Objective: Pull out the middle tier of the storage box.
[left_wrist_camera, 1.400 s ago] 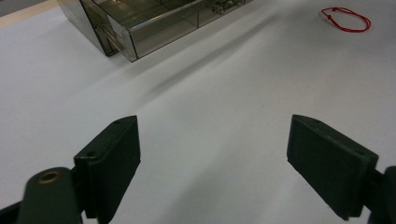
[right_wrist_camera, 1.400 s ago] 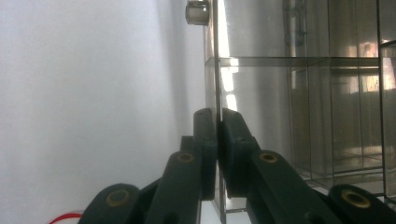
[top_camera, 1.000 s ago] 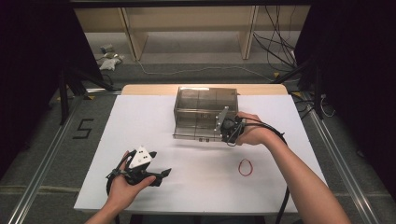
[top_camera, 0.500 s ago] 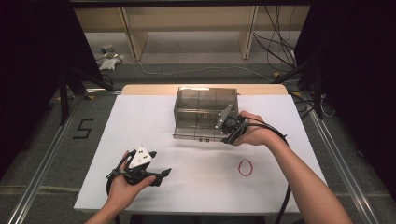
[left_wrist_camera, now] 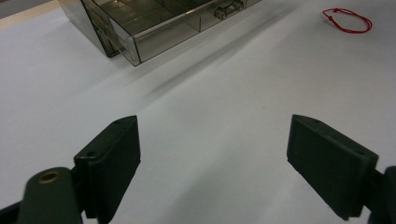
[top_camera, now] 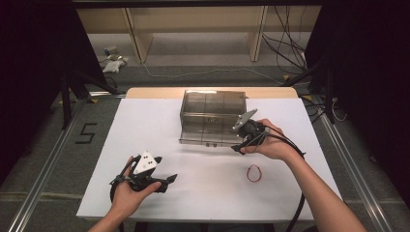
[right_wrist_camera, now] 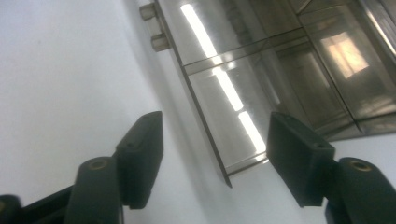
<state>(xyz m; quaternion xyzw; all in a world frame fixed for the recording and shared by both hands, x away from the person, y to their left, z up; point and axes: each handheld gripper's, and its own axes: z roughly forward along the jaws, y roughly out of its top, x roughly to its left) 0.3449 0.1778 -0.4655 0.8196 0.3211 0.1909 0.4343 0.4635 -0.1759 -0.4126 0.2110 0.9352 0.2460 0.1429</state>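
While the smoky clear plastic drawer box (top_camera: 212, 116) sits toward the counter's (top_camera: 145, 121) far edge, its drawer pulled out, the right claw (right_wrist_camera: 215, 149) straddles the drawer's front corner, jaws released. Probably light, stiff, slippery; grip the thin wall. Left claw (left_wrist_camera: 212, 163) hovers released near the front-left corner.

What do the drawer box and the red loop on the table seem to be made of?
Drawer box: probably smoky clear hard plastic with a glossy finish; its dividers show through the walls and ceiling lights reflect on it. Red loop: probably thin cord or elastic string; it lies limp and seems to have a small knot, though that is too small to confirm.
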